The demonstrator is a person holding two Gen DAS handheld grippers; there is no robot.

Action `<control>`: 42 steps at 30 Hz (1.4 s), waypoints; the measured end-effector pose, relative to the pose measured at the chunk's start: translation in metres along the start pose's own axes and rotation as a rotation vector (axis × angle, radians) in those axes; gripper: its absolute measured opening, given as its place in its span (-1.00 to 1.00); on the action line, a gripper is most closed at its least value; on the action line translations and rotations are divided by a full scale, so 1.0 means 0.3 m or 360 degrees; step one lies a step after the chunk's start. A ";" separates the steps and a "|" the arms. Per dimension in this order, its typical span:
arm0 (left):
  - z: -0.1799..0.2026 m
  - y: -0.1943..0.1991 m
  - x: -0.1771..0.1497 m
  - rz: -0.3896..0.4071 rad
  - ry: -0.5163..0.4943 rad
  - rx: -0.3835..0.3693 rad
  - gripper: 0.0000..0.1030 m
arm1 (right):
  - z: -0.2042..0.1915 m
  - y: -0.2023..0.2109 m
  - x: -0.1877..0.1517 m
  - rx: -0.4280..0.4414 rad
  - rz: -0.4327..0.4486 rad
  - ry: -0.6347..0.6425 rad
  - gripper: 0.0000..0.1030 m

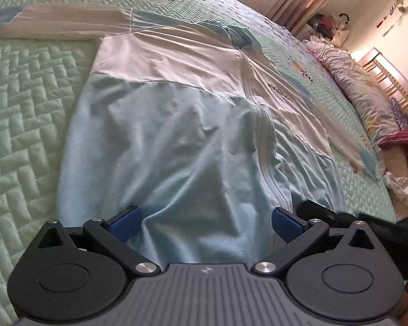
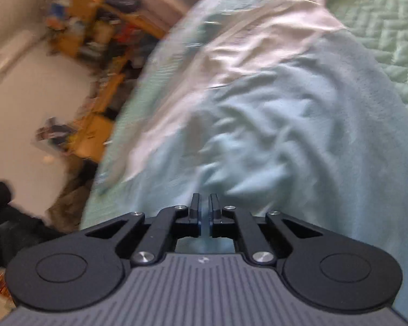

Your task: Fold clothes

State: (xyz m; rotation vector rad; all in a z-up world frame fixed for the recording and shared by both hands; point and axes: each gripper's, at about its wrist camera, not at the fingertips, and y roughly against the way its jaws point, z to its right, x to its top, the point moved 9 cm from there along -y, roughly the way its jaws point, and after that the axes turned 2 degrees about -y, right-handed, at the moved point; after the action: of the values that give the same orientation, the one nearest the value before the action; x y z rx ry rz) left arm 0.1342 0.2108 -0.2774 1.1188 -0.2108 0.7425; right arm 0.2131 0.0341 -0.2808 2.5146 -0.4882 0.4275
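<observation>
shelves: blurred, contents unreadable | shirt hem: hidden under right tool (smeared)

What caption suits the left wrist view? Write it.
Open left gripper over a blue-and-white shirt spread on a green quilt.

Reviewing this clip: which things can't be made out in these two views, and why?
- Right wrist view: shelf clutter smeared by motion blur.
- Right wrist view: whether the right claw, nearly closed, pinches the blue-and-white shirt; the gap shows only a blurred blue sliver.
- Left wrist view: shirt hem hidden behind the open left claw.
- Left wrist view: far dresser items too small.
</observation>
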 end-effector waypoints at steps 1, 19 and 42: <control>-0.007 0.011 -0.007 0.0005 0.0027 -0.0020 0.98 | -0.029 0.017 -0.021 0.0075 -0.0029 0.0015 -0.85; 0.068 0.013 -0.080 -0.0033 -0.0189 -0.0127 0.99 | -0.041 -0.123 0.115 0.0270 -0.0191 -0.0141 -0.14; 0.211 -0.131 -0.003 -0.0215 -0.0406 -0.0276 0.99 | -0.058 -0.295 0.316 0.0223 -0.0172 -0.0026 -0.32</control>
State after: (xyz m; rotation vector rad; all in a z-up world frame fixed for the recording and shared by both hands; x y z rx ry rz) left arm 0.1714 0.1463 -0.2786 1.0489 -0.4035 0.4514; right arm 0.3308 0.0898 -0.2688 2.6662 -0.3372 0.4127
